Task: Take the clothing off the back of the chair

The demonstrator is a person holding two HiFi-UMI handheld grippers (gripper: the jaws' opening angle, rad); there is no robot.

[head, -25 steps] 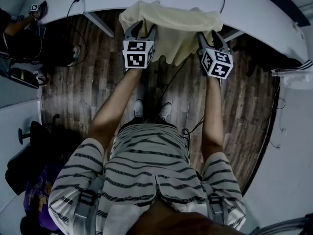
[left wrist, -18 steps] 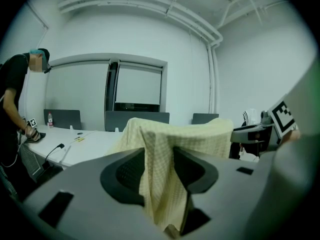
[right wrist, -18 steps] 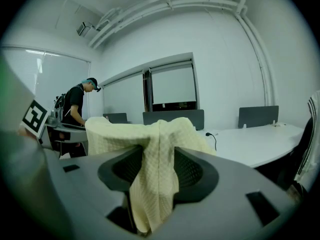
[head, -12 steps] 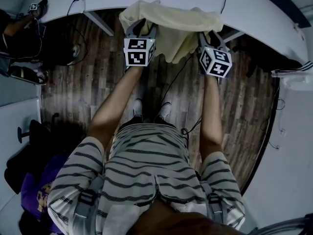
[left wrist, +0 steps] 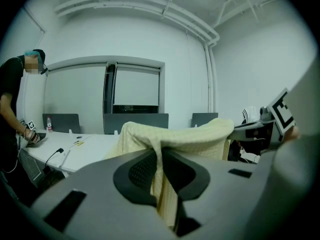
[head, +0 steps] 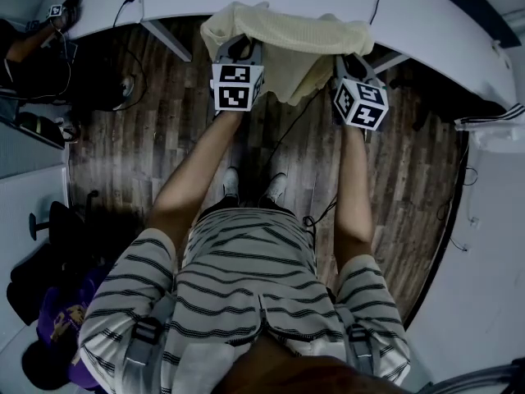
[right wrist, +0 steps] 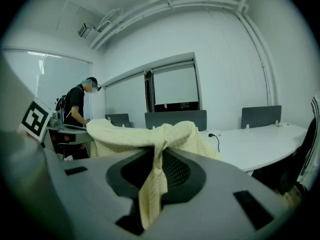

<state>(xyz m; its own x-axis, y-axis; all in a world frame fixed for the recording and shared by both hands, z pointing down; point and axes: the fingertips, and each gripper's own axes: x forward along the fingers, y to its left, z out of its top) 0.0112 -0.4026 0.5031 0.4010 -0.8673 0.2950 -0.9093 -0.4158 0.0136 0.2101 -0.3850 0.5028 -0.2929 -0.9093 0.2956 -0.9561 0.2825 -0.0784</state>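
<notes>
1. While the wearer stands with both arms stretched forward, the left gripper (head: pixel 238 49) and the right gripper (head: pixel 349 62) sit level with each other at the near edge of the garment (head: pixel 287 39).
2. Both pairs of jaws have just been closing. In the left gripper view a fold of the pale yellow knit is pinched between the pads (left wrist: pixel 150 171). The right gripper view shows the same, with a loose tail of cloth hanging below the pinch.
3. The garment lies draped over the chair back (itself hidden under the cloth in every view), spread between the two grips and sagging at the middle.
4. Below it, a dark cable (head: pixel 283 134) trails over the wooden floor (head: pixel 148 138).
5. Beyond stands the curved white desk (head: pixel 426 15), and further off a person (left wrist: pixel 15 109) in dark clothes works at its end.
6. Risks:
   - Each grip holds only a thin fold, so the knit may slip out under its own weight.
   - A pull towards the wearer rather than upward may snag the cloth on the chair back or drag the chair.
   - Uneven lifting may let one side drop to the floor.
</notes>
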